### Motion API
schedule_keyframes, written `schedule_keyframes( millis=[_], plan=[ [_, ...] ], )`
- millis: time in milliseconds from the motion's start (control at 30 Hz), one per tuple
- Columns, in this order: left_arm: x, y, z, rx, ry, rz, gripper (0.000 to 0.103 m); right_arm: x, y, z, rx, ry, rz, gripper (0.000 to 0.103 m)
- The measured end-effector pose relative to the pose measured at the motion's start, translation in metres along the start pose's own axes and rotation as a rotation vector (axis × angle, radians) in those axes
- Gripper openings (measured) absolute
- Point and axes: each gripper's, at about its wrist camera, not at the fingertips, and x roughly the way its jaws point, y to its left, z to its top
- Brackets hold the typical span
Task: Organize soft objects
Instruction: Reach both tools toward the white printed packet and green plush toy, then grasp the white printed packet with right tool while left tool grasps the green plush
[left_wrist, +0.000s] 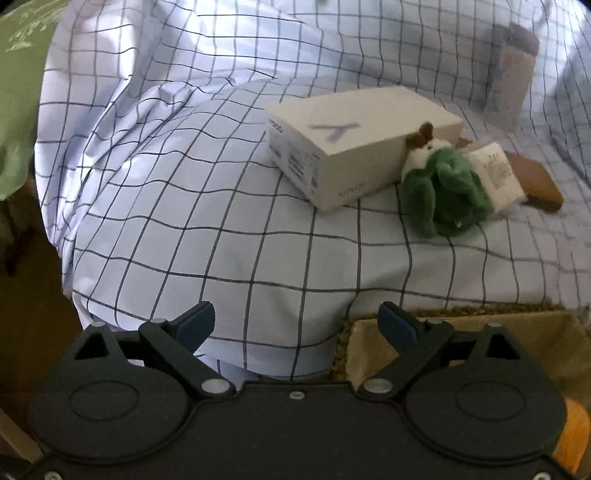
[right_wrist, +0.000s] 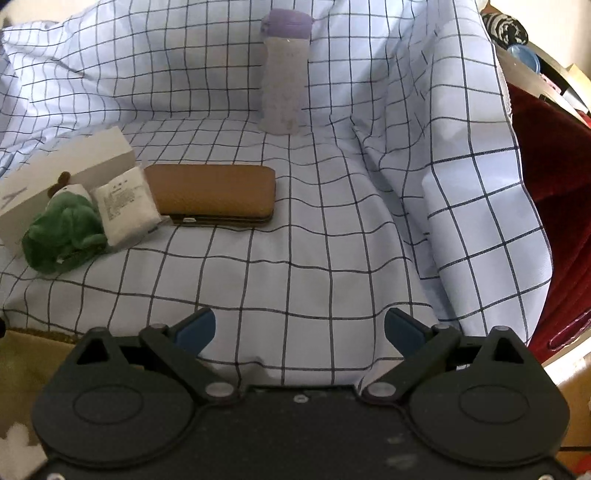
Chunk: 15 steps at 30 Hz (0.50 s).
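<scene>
A green plush toy (left_wrist: 447, 188) (right_wrist: 62, 232) with a white face and brown ears lies on the checked sheet (left_wrist: 221, 221) (right_wrist: 314, 240), leaning against a white box (left_wrist: 354, 144) (right_wrist: 55, 173). A soft white packet (left_wrist: 496, 173) (right_wrist: 125, 206) rests beside the toy, and a brown case (left_wrist: 535, 181) (right_wrist: 218, 197) lies behind the packet. My left gripper (left_wrist: 297, 323) hangs open over the sheet's near edge, well short of the toy, nothing between its fingers. My right gripper (right_wrist: 300, 328) is open too, empty, with the toy far to its left.
A pale bottle with a purple lid (right_wrist: 282, 74) (left_wrist: 511, 74) stands at the back. A cardboard box (left_wrist: 480, 343) sits below the sheet's near edge. Dark red fabric (right_wrist: 546, 184) lies to the right, green cloth (left_wrist: 18, 110) to the left.
</scene>
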Motion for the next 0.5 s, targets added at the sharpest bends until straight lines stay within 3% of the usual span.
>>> schedule_keyframes(
  millis=[267, 433, 500],
  plan=[
    [0.004, 0.003, -0.004, 0.01, 0.012, 0.012, 0.092, 0.006, -0.007, -0.002, 0.021, 0.02, -0.023, 0.098],
    [-0.012, -0.002, -0.003, 0.032, -0.075, 0.133, 0.092, -0.017, -0.003, 0.015, -0.015, -0.094, -0.117, 0.099],
    [-0.022, -0.003, 0.001, 0.023, -0.115, 0.17, 0.092, -0.028, -0.001, 0.024, -0.023, -0.14, -0.113, 0.101]
  ],
)
